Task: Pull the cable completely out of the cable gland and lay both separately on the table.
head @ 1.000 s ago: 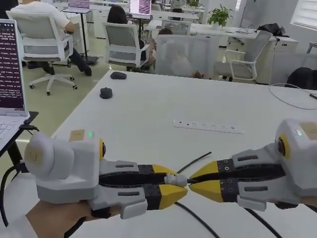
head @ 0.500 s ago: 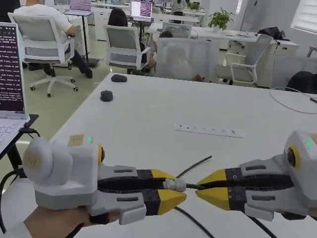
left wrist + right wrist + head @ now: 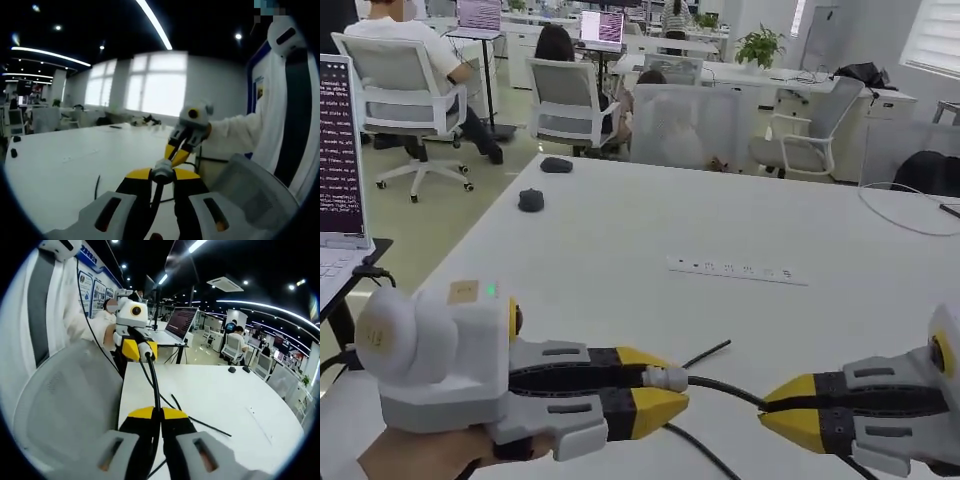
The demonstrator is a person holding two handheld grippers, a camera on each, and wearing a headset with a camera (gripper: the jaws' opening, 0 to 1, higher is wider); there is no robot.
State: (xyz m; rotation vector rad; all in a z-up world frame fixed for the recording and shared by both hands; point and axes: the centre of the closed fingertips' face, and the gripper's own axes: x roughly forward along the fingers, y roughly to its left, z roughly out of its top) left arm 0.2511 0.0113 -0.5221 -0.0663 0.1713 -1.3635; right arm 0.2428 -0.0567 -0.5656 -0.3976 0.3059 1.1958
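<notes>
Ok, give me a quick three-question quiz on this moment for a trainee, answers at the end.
1. True or false: the cable is completely out of the cable gland.
2. What does the right hand-held gripper clamp? A the gland, B the cable, C nothing.
3. Which long white thing lies on the table beyond the hand-held grippers?
Key: 1 false, it runs into the gland held by the left hand-held gripper; 2 B; 3 the power strip.

nothing legible. rows of pale text on dark laptop screen [image 3: 338, 150], too small to read. print on wall posters [image 3: 86, 287], blurred. tan sticker [image 3: 463, 291] atop left gripper [image 3: 670, 386], markings unreadable. background monitor [image 3: 603, 27] lit, content too small.
</notes>
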